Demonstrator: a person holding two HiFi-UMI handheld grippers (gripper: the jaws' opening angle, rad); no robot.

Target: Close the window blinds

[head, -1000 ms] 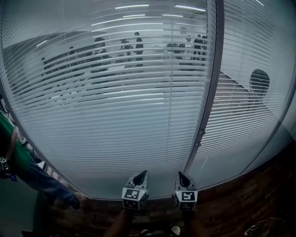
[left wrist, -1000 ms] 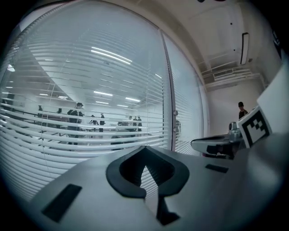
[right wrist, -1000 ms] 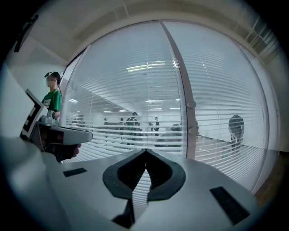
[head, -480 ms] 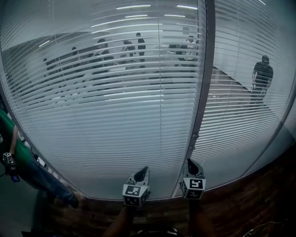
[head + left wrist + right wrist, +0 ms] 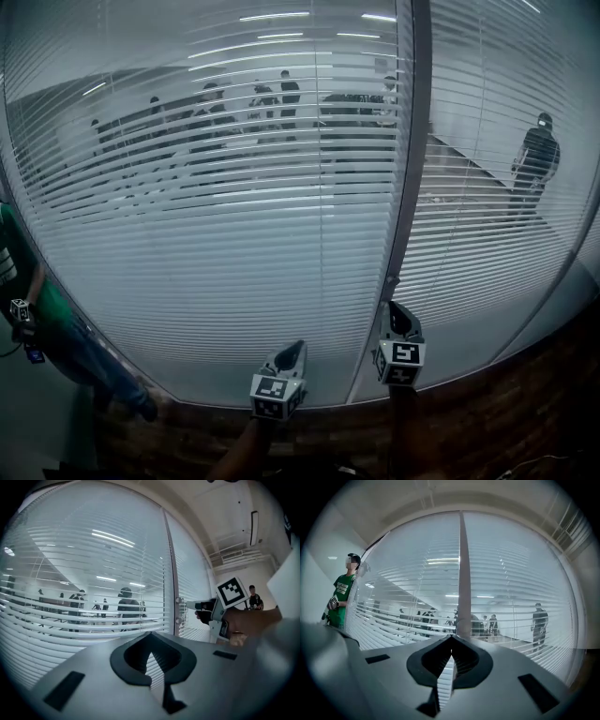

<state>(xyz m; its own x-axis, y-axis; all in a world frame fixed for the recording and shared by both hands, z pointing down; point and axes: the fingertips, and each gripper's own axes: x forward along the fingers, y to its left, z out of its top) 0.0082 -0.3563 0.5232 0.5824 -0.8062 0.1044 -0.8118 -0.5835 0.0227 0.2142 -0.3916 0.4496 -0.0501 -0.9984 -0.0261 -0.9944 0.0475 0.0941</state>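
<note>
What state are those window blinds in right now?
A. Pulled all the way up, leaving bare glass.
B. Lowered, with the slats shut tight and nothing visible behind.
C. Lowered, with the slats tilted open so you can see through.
C: the blinds hang down over the glass, and people in the room beyond show between the slats.
</note>
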